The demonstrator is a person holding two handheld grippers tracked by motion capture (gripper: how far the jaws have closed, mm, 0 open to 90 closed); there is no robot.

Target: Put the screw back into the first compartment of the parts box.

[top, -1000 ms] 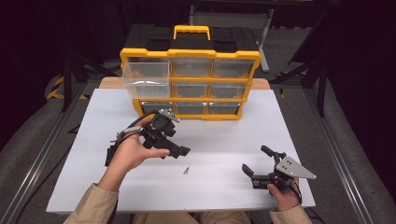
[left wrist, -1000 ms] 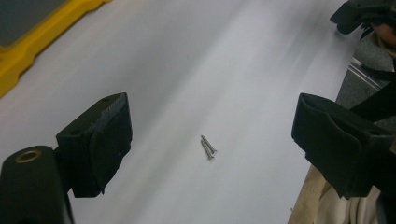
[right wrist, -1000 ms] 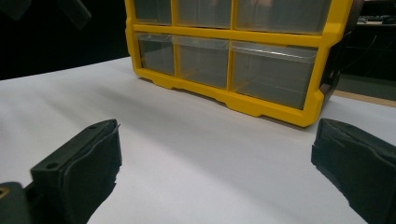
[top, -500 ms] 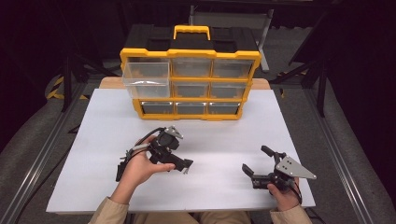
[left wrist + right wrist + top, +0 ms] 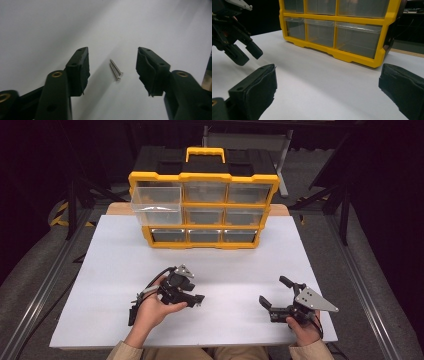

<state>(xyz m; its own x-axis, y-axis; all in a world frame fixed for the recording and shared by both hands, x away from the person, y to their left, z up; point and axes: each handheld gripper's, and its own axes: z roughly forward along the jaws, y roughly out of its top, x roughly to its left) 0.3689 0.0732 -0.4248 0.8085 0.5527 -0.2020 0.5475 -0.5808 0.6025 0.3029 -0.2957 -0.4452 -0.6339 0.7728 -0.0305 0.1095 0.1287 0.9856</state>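
silver metal screws (image 5: 115, 70) (two, side by side) are lying on the white table (image 5: 225, 265) between the left gripper (image 5: 112, 65), whose jaws have just been closing, not touching; the right gripper (image 5: 274, 294) is resting open.

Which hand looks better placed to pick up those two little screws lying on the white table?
The left. Its claw has just been closing, with both screws lying between its jaws, untouched. The right claw rests open at the table's other side, apart from them.
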